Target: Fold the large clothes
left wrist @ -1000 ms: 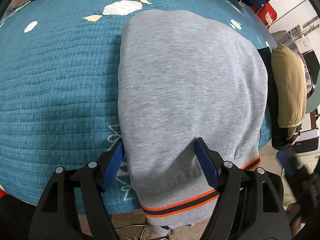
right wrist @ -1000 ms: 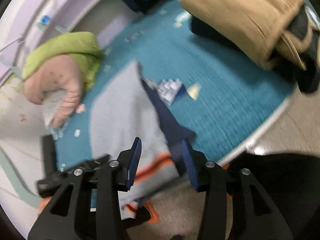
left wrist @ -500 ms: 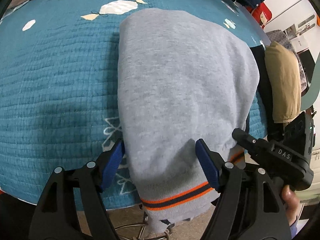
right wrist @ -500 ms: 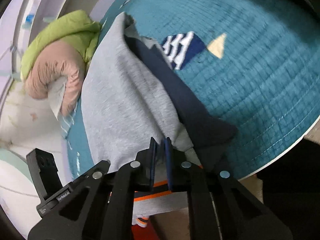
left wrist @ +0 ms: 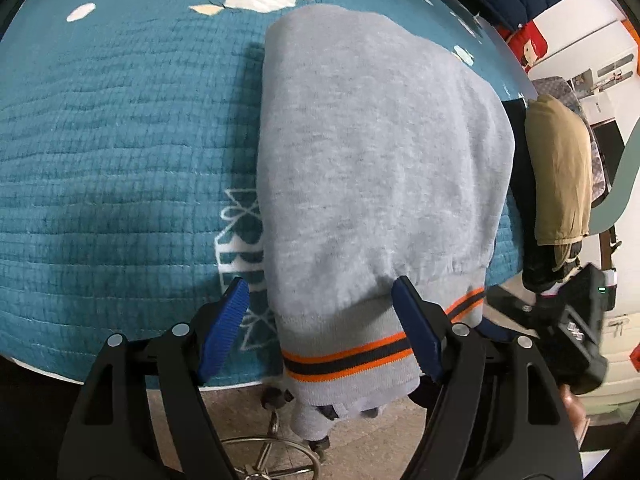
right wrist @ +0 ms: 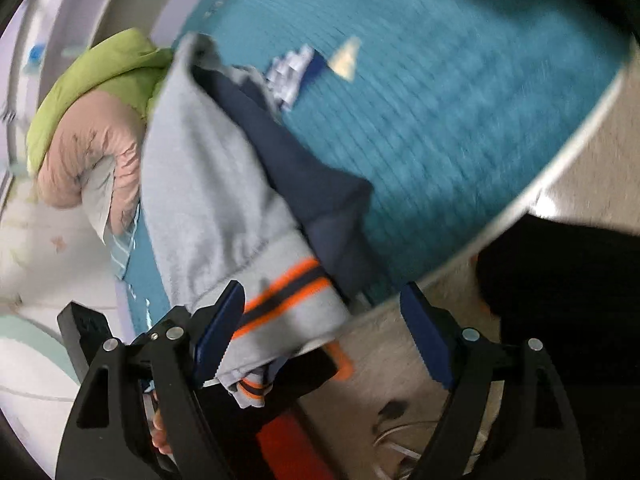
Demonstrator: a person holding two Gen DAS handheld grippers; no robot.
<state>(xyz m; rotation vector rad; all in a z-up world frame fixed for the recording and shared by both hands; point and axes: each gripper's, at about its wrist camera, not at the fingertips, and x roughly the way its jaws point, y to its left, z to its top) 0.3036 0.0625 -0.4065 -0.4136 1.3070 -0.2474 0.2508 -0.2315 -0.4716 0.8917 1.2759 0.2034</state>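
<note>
Both my left tool (left wrist: 320, 330) and right tool (right wrist: 322, 330) have black skeletal frames, silver screws and ribbed blue pads.

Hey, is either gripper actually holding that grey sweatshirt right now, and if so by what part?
Neither. The left gripper straddles the grey sweatshirt near its striped hem, pads not pressing. The right gripper is opening beside the hem.

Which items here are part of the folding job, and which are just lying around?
In the job:
grey fleece sweatshirt with orange-and-navy striped hem
left claw
right claw

Lying about:
folded tan garment
lime-green and pink padded bundle
teal quilted cover
</note>
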